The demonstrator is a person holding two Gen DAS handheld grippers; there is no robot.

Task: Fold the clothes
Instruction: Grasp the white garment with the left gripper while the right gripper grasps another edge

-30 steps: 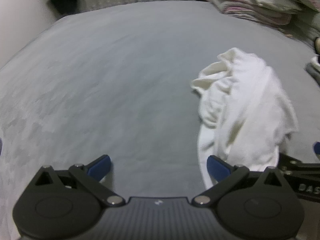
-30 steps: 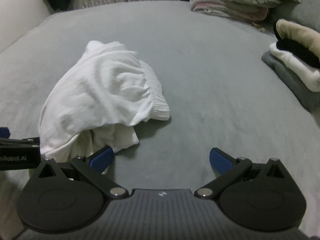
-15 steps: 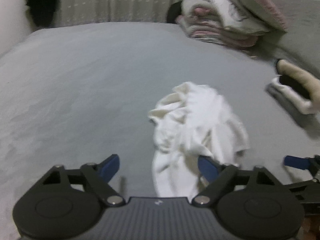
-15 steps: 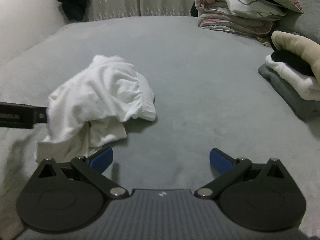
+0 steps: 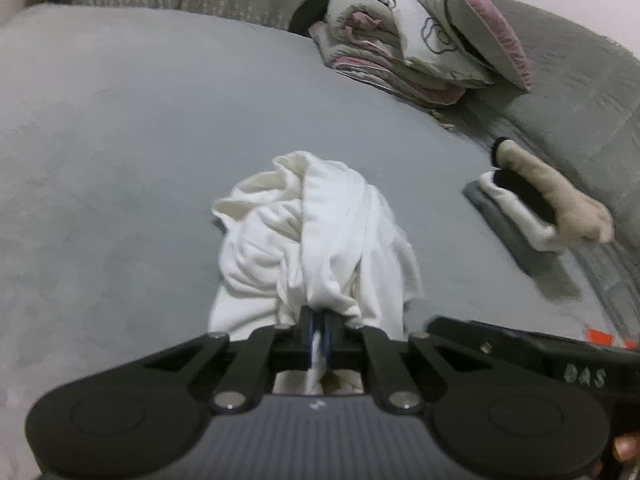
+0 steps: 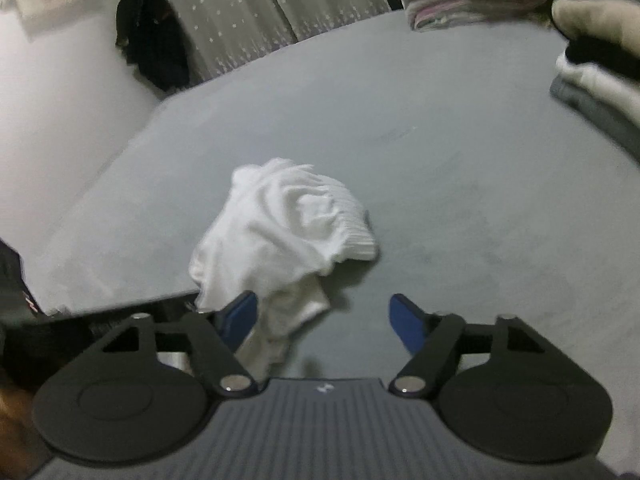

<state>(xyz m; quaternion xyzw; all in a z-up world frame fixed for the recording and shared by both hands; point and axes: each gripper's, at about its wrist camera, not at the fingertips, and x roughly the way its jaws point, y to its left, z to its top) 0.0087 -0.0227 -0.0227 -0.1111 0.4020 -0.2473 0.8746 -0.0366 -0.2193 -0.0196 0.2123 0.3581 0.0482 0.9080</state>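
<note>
The left tool (image 5: 319, 330) pinches the near edge of the white garment (image 5: 320, 236). The right tool (image 6: 322, 314) is wide open just beside it. The crumpled garment lies mid-bed (image 5: 120, 152), with stacked clothes (image 5: 536, 204) to the right.

Left gripper clamped, right gripper spread.
The left gripper (image 5: 318, 330) had its fingers (image 5: 307, 328) pinched together on white cloth (image 5: 320, 240); the right gripper (image 6: 322, 316) held its fingers (image 6: 406, 320) wide apart.
</note>
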